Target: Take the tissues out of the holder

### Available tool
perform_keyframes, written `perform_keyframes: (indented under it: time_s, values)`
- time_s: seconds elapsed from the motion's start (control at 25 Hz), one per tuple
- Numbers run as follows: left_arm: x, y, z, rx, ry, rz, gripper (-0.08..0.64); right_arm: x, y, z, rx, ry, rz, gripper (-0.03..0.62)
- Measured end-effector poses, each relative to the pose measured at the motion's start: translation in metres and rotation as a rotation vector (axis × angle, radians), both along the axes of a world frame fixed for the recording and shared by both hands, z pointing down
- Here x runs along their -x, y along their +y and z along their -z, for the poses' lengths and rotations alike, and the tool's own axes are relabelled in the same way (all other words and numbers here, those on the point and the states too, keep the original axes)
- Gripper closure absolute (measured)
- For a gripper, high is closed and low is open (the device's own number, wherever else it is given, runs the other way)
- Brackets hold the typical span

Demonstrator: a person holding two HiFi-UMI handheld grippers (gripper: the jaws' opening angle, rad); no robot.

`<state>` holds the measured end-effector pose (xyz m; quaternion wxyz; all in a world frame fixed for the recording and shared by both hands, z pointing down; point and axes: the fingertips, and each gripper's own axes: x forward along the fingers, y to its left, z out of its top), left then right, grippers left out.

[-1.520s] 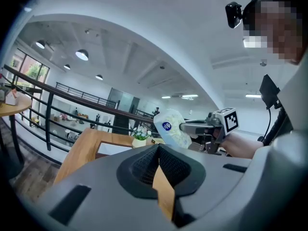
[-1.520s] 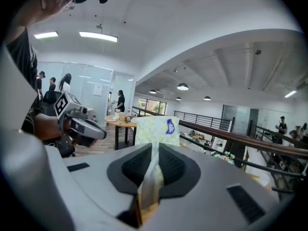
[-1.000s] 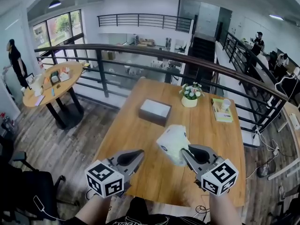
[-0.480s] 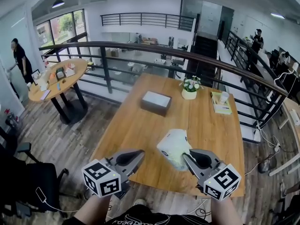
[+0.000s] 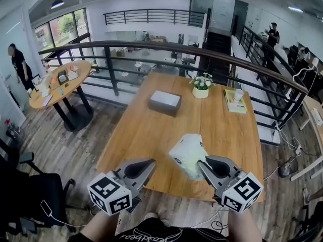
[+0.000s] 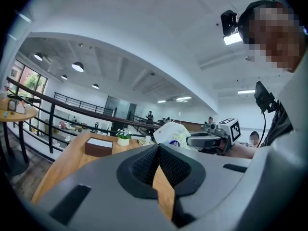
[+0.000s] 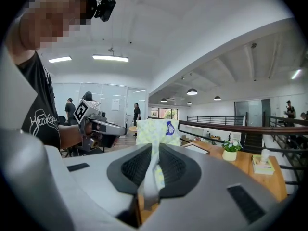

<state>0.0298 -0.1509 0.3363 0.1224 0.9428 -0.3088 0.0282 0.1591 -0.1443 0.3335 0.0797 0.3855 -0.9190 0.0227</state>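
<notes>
Two grippers low in the head view, both at the near edge of a wooden table. Far left on the floor: a round table, well apart from everything else.

Left gripper: jaws closed tip to tip, nothing between them. Its own view shows the pads meeting at the front, with only table wood visible through the slit lower down. It points level across the table, not touching the tissues.

Holder: dark box with a pale top, sitting flat mid-table, far side from the grippers, well apart from both. Also seen at left in the left gripper view.

Tissue pack: white soft pack with a blue mark, out of the holder, lifted off the table just up and left of the right gripper's tips, between the two grippers but closer to the right one. In the left gripper view it shows off to the right, on the end of the other gripper.

Right gripper: jaws clamped on the tissue pack. Its own view shows a thin edge of the pack pinched between the pads, with the pack's body standing upright just beyond the tips.

Flower pot at the far side of the table, right of the holder.
</notes>
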Motion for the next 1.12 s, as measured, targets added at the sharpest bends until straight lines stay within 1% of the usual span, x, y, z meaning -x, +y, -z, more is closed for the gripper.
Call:
perform_keyframes:
  time_s: [0.2,0.36,0.6,0.84,1.12]
  values:
    - [-0.002,0.008,0.006,-0.011,0.017,0.001,0.546,0.000,0.009,0.003,-0.005,-0.015,-0.007,0.543]
    - [-0.009,0.010,0.017,-0.041,0.012,-0.007,0.546,-0.001,0.012,0.010,-0.022,-0.014,-0.007,0.543]
    - [-0.018,0.013,0.016,-0.048,-0.011,-0.011,0.546,-0.007,0.014,0.013,-0.030,-0.025,-0.004,0.543]
    - [-0.022,0.015,0.029,-0.069,-0.004,-0.004,0.546,-0.009,0.018,0.018,-0.032,-0.027,0.001,0.543]
    - [-0.028,0.023,0.036,-0.088,-0.010,-0.013,0.546,-0.013,0.025,0.026,-0.056,-0.027,-0.002,0.543]
